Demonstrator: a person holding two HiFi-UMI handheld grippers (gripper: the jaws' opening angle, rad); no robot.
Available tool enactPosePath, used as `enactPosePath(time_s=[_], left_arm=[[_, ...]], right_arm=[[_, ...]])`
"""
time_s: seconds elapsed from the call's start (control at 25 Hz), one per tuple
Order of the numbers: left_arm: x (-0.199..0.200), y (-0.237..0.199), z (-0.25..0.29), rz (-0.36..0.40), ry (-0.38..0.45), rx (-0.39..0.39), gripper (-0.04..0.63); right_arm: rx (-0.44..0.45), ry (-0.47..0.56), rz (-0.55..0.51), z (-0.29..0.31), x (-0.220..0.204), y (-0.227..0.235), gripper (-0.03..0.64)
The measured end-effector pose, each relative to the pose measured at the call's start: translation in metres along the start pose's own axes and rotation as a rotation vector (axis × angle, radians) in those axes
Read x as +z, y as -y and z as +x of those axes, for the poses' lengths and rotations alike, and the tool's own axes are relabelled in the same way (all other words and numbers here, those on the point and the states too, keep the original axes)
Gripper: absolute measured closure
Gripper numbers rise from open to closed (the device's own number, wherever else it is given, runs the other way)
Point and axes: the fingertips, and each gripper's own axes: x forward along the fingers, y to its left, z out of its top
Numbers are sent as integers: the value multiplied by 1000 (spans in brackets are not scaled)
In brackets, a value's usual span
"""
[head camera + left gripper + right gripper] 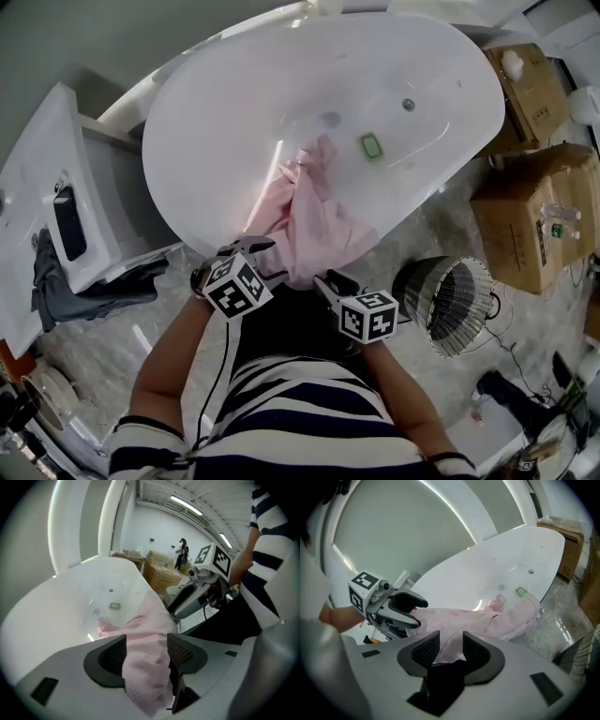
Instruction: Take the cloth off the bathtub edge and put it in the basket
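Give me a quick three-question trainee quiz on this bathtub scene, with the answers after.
1. True or false: the pink cloth hangs over the bathtub edge.
2. Where is the mesh basket? A) inside the tub B) on the floor C) on the tub's rim
3. What shows between the left gripper's fingers?
Key: 1 true; 2 B; 3 the pink cloth.

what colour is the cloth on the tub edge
Pale pink. The cloth shows best in the head view.
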Motion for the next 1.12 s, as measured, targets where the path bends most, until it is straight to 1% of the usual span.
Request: enactPosePath(time_s=[0.08, 0.12, 0.2, 0.28, 0.44, 0.56, 0.8, 0.88, 0.96, 1.04, 1.12], left_arm=[[-2, 7, 7, 62, -48, -96, 298], [-2, 10, 11, 93, -71, -134, 291], [-2, 12, 19, 147, -110, -184, 286], [0, 14, 28, 176, -145, -231, 281], [-5, 23, 42, 184, -230, -384, 280], [-9, 27, 50, 189, -283, -471, 277], [-10, 35, 67, 123, -336, -612, 255], [-11, 40, 71, 104, -359, -645, 255], [-13, 43, 74, 116, -377, -654, 250], [-12, 43, 75, 130, -387, -644, 250], [-12, 42, 74, 131, -388, -612, 252]], right_arm=[[-7, 3, 6, 0, -1, -1, 474], [-12, 5, 11, 0, -2, -1, 474], [-21, 10, 22, -2, -4, -1, 474], [-32, 18, 31, -5, -6, 0, 474], [-53, 39, 56, -10, -9, 0, 474], [-69, 55, 78, -15, -12, 2, 474], [-90, 71, 105, -18, -20, 5, 474], [-92, 75, 112, -18, -21, 4, 474], [-94, 79, 114, -18, -22, 4, 474], [-96, 82, 112, -18, -21, 5, 474], [-97, 85, 111, -17, -20, 5, 474]])
